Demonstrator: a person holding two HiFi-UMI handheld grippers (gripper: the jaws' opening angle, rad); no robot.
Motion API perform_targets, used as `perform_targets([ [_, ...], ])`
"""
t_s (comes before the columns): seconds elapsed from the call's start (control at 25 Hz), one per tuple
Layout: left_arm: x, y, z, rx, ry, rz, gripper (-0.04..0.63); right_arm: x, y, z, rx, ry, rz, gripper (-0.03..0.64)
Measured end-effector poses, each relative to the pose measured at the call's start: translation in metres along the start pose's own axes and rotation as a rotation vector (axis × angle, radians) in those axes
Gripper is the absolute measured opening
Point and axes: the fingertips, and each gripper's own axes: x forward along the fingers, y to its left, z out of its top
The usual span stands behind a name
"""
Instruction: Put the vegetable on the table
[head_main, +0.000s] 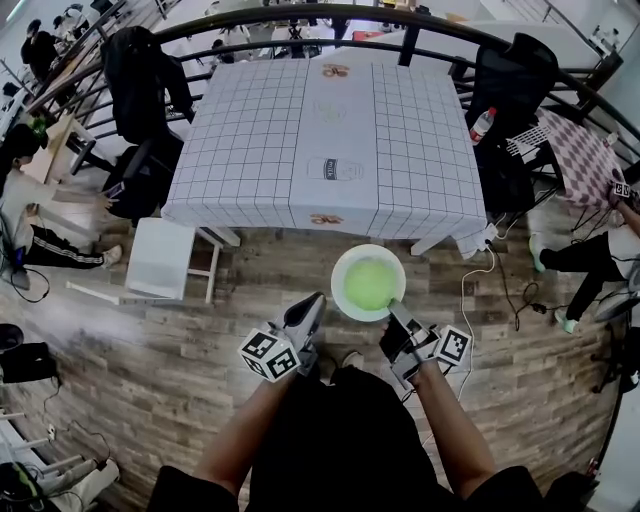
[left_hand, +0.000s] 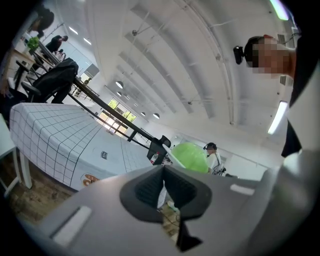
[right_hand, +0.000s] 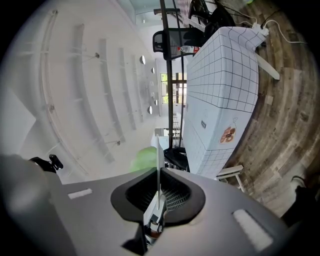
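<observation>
A round green vegetable (head_main: 370, 284) lies on a white plate (head_main: 343, 268), held in the air over the wooden floor in front of the table (head_main: 250, 130) with its gridded white cloth. My right gripper (head_main: 393, 307) is shut on the plate's near rim; in the right gripper view the plate (right_hand: 159, 165) stands edge-on between the jaws, with the vegetable (right_hand: 144, 159) behind it. My left gripper (head_main: 317, 299) is just left of the plate, shut with nothing in it. In the left gripper view the vegetable (left_hand: 190, 156) shows beyond the left gripper (left_hand: 162, 189).
A white stool (head_main: 160, 258) stands at the table's near left corner. Black chairs (head_main: 140, 75) sit at both sides, and a bottle (head_main: 482, 122) at the right. A curved black railing (head_main: 420, 22) runs behind. A white cable (head_main: 470, 290) lies on the floor. People sit at far left and right.
</observation>
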Motion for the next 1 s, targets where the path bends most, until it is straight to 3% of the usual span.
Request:
perform_targets([
  [0.64, 0.018, 0.000, 0.000, 0.038, -0.042, 0.080, 0.009, 0.005, -0.019, 0.044, 0.021, 0.039, -0.023, 0.017],
  [0.88, 0.012, 0.004, -0.022, 0.078, -0.072, 0.125, 0.009, -0.010, -0.047, 0.056, 0.034, 0.025, -0.014, 0.017],
  [1.0, 0.017, 0.009, -0.006, 0.057, -0.070, 0.139, 0.009, 0.002, -0.033, 0.067, 0.028, 0.031, -0.038, 0.017],
])
